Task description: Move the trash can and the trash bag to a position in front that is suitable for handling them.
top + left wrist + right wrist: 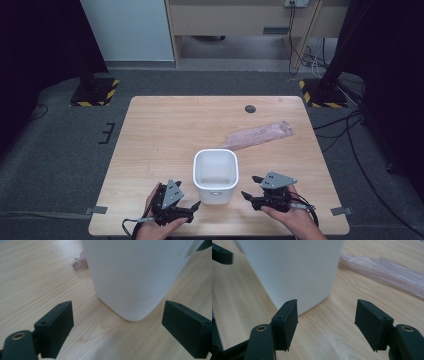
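Work surface: a light wood-grain table point(165, 130) with rounded corners, a small dark round fitting point(250, 108) near its far edge, and grey tape tabs at both near corners. On it, near the person's side and about midway across, stood a white square tub point(215, 174) with rounded corners, upright and open at the top, its inside white and bare. Just beyond the tub, toward the far right, lay a flat pinkish translucent plastic bag point(260, 134), its near end close to the tub's far right corner. The left gripper point(192, 207) was held low at the near edge, to the left of the tub, jaws spread wide and empty; in the left gripper view the tub's rounded corner point(135, 277) stood between and ahead of the two black jaws, untouched. The right gripper point(252, 187) sat to the right of the tub, jaws likewise apart and holding nothing, the tub's wall point(292, 270) rising just ahead of them and the bag point(387, 272) lying farther off. Room: grey carpet floor point(60, 150), two black stand bases with yellow-black hazard stripes, wooden furniture along the back wall, loose cables at the right.
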`<state>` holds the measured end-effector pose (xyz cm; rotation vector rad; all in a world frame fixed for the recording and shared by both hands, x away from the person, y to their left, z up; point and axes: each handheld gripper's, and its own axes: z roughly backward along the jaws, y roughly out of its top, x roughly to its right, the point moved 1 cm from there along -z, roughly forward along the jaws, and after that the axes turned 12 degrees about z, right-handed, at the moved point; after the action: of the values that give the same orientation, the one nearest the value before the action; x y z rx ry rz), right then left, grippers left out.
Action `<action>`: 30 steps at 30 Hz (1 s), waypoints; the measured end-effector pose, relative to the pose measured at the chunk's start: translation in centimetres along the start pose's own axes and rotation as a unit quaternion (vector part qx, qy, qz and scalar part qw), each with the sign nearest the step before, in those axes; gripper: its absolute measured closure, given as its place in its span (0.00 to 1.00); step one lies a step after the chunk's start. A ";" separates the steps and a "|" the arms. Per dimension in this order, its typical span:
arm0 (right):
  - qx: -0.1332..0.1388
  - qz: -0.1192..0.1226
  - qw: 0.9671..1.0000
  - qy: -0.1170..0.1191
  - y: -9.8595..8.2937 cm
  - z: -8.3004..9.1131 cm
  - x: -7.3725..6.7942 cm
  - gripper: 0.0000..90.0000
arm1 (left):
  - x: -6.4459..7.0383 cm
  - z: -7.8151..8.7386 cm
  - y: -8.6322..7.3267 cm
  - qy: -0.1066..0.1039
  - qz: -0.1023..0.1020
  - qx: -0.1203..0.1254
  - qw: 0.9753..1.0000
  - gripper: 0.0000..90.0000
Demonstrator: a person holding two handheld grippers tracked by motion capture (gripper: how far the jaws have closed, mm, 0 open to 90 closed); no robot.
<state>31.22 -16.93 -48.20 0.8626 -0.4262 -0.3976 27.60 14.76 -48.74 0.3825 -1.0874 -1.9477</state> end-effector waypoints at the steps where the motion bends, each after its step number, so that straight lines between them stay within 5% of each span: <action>1: 0.000 0.000 1.000 0.000 0.0 0.0 0.0 0.39 | 0.0 0.0 0.0 0.000 0.000 0.000 1.000 0.13; 6: 0.020 0.016 0.999 0.033 1.3 -0.6 -1.7 0.47 | 0.4 -0.3 0.3 -0.018 0.002 0.011 1.000 0.25; 15: 0.033 0.026 0.998 0.048 2.4 -1.9 -2.2 0.56 | 0.9 -0.9 0.8 -0.033 -0.012 0.019 0.999 0.48; 21: 0.043 0.024 0.998 0.035 2.6 -2.2 -1.7 0.64 | 0.4 -1.5 1.1 -0.018 -0.015 0.026 0.999 0.55; 30: 0.040 0.010 0.999 0.019 2.5 -3.3 -1.0 0.60 | 0.0 -2.5 1.5 -0.006 -0.018 0.030 0.999 0.57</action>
<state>32.53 -12.83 -48.30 0.9425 -0.4167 -0.3472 29.92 13.02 -49.00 0.4265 -1.1566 -1.9549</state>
